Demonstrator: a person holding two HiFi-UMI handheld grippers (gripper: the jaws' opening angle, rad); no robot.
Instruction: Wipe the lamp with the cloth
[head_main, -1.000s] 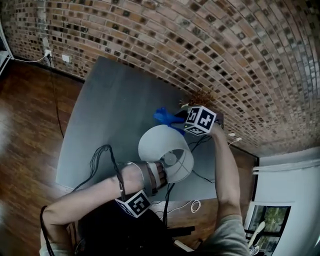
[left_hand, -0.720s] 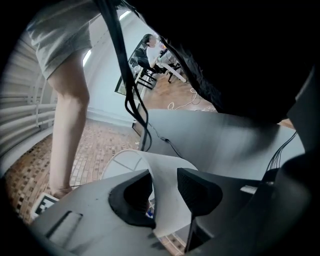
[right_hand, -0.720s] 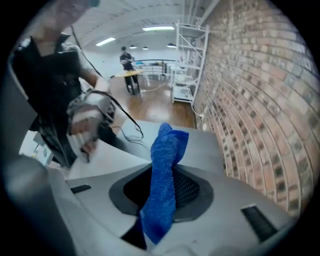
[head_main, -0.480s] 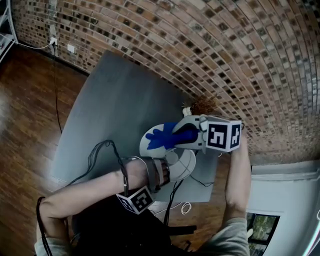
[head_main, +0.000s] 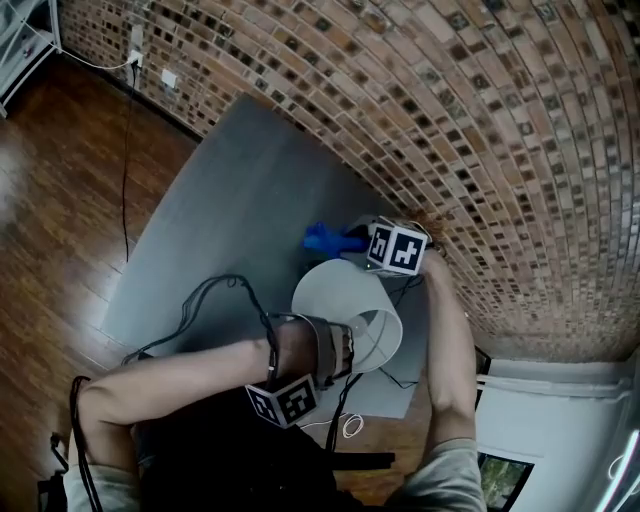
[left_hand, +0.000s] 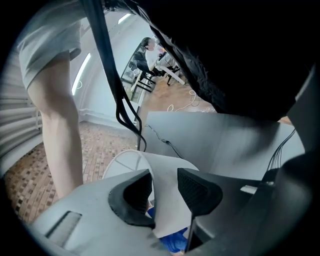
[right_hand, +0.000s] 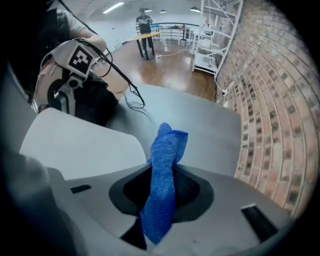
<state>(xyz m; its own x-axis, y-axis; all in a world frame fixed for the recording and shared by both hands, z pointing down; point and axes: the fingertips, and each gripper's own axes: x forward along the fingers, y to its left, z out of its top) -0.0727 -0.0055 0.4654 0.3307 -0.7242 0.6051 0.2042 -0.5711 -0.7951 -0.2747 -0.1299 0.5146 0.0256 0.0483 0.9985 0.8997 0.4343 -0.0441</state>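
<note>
Nearest, the left gripper (left_hand: 165, 196) is clamped on the near rim of the lamp shade (head_main: 338, 292), steadying it on the grey table (head_main: 230, 190). Just beyond the lamp shade, the right gripper (right_hand: 162, 192) pinches the blue cloth (right_hand: 167, 150). Wiping seems under way. The next move calls for pressing the cloth onto the far wall and sweeping.

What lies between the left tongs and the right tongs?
The lampshade, as the head view shows. The left tongs grip its rim; the right tongs hold the blue cloth.
</note>
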